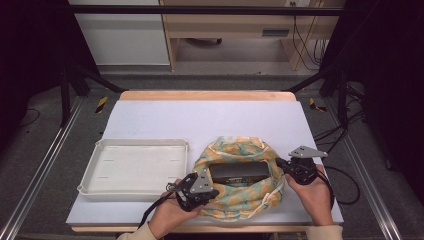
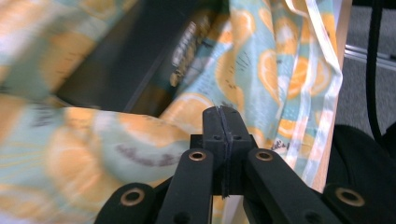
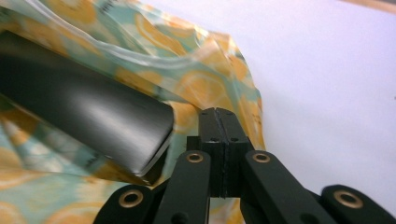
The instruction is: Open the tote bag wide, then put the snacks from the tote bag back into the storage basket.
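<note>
Black rectangular box (image 1: 239, 172) lying flat inside a teal cloth bag printed with orange slices (image 1: 240, 197), mouth spread open, near the front edge of the white surface (image 1: 200, 120). Left claw (image 1: 207, 186) and right claw (image 1: 281, 163) at opposite sides of the bag mouth, jaws pressed together, each apparently pinching the fabric rim. Boxing-up seemingly done, closing the bag left; empty white plastic tray (image 1: 135, 167) just beside, to the left.
</note>
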`<state>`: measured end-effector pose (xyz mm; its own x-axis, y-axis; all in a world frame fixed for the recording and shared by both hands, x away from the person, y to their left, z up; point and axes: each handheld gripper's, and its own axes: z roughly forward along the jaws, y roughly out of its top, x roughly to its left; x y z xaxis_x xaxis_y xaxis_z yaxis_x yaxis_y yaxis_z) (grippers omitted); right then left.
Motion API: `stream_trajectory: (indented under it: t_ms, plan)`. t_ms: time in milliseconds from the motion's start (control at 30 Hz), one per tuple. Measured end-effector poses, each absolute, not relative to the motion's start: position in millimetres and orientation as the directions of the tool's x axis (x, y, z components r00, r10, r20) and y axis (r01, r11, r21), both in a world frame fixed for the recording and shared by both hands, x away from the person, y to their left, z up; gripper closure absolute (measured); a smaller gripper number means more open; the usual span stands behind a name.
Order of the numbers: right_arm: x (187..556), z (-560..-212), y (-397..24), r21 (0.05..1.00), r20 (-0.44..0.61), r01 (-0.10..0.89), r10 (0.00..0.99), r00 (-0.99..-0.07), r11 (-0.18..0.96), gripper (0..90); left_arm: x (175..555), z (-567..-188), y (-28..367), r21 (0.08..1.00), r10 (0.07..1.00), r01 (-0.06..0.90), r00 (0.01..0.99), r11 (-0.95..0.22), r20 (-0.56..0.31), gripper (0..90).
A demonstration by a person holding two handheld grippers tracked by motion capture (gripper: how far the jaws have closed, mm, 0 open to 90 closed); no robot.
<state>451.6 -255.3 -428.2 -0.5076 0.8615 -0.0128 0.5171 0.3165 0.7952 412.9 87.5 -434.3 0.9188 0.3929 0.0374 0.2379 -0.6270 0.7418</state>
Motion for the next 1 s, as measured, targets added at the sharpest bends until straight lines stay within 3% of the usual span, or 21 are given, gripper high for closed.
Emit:
stream_trajectory:
  t_ms: [100,333,500,767,867,1000]
  plan:
    - [449,-421,-247,0.785,-0.026,0.507,0.836,-0.547,0.356,83.5,416,-425,98,0.772,0.445,0.26,0.895,-0.58,0.033,83.7]
    - [455,-408,-226,0.742,-0.075,0.469,0.754,-0.652,0.479,56.2,428,-407,130,0.812,0.581,0.305,0.813,-0.497,0.05,43.0]
    - [465,-403,-216,0.706,-0.103,0.451,0.709,-0.698,0.546,44.0,440,-406,154,0.805,0.647,0.356,0.761,-0.475,0.046,27.4]
    - [478,-396,-208,0.629,-0.131,0.435,0.639,-0.758,0.644,31.7,452,-404,186,0.804,0.711,0.406,0.703,-0.434,0.029,18.1]
    - [482,-395,-205,0.6,-0.14,0.42,0.607,-0.783,0.681,31.0,455,-403,193,0.786,0.711,0.409,0.701,-0.463,0.054,12.1]
    - [484,-394,-202,0.562,-0.159,0.388,0.556,-0.816,0.731,30.6,459,-404,201,0.789,0.72,0.418,0.692,-0.451,0.045,10.5]
